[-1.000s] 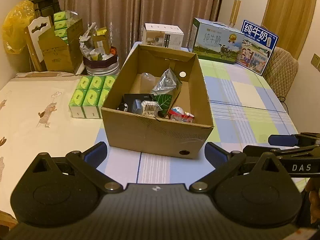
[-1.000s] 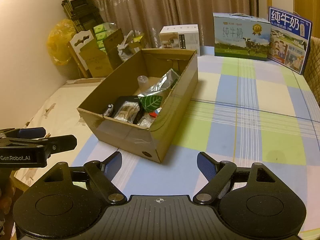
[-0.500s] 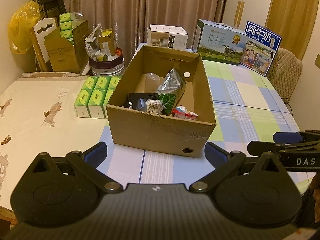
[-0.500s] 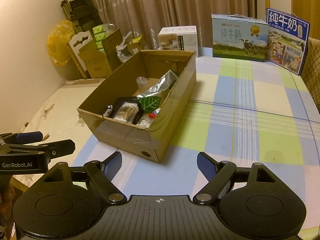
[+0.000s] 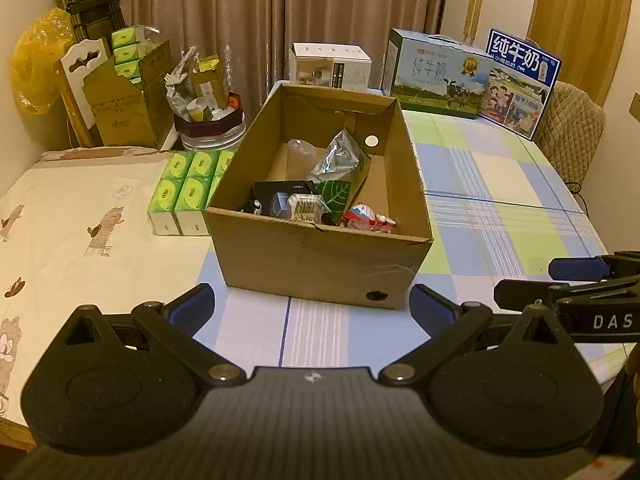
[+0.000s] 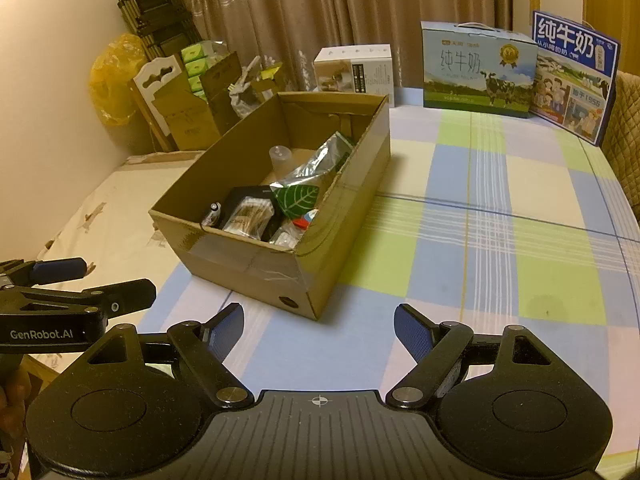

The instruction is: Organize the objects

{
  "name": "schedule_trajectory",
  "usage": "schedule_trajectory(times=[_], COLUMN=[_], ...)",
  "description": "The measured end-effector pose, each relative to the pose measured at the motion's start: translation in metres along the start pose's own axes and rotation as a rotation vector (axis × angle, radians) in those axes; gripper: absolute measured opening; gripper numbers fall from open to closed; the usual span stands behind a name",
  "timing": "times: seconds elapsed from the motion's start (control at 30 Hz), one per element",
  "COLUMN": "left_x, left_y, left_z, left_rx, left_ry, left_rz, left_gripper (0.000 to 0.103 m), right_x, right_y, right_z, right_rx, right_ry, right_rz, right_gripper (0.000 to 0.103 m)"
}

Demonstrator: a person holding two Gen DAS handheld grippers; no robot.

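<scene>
1. The cardboard box [image 5: 320, 268] stands on the checked bench [image 6: 500, 240] straight ahead of the left claw [image 5: 312, 306], near its tips but apart from them. From the right claw [image 6: 318, 326] it lies ahead and to the left.
2. Both claws are released, with blue pads spread wide and nothing between them.
3. Inside the box are a silver foil bag [image 5: 340, 158], a green leaf-print packet [image 6: 298, 198], a clear plastic cup [image 6: 282, 156], a black case [image 5: 280, 192] and a bag of cotton swabs [image 6: 250, 216].
4. The left view alone shows the green tissue packs [image 5: 186, 192] just left of the box, touching its side, and a red-and-white toy [image 5: 370, 218] in the near right corner. In the right view the box hides the packs.
5. Each view catches the other claw at its edge. The right claw's side reads "DAS" (the rest is cut off), and the left claw's side reads "GenRobot.AI".
6. Beyond the box, two milk cartons [image 6: 478, 68] read "纯牛奶". A white carton [image 5: 330, 66] beside them has print too small to read.
</scene>
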State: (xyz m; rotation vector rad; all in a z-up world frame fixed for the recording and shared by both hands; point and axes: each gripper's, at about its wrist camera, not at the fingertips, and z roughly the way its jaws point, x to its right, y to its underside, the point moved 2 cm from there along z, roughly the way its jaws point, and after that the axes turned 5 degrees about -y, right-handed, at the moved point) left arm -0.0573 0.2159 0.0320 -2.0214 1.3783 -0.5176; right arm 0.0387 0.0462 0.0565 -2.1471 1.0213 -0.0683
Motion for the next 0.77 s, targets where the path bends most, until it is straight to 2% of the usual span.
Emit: schedule_trajectory(times=[0.77], left_x=[0.0018], left_y=[0.0055], left_z=[0.0051], left_rx=[-0.003], left_ry=[0.026], left_rz=[-0.007], left_gripper=[0.102], right_x=[-0.0014], right_y=[0.0023], right_z=[0.0043], right_rx=[-0.015], right_ry=[-0.003], right_rz=[0.006], right_gripper=[0.080])
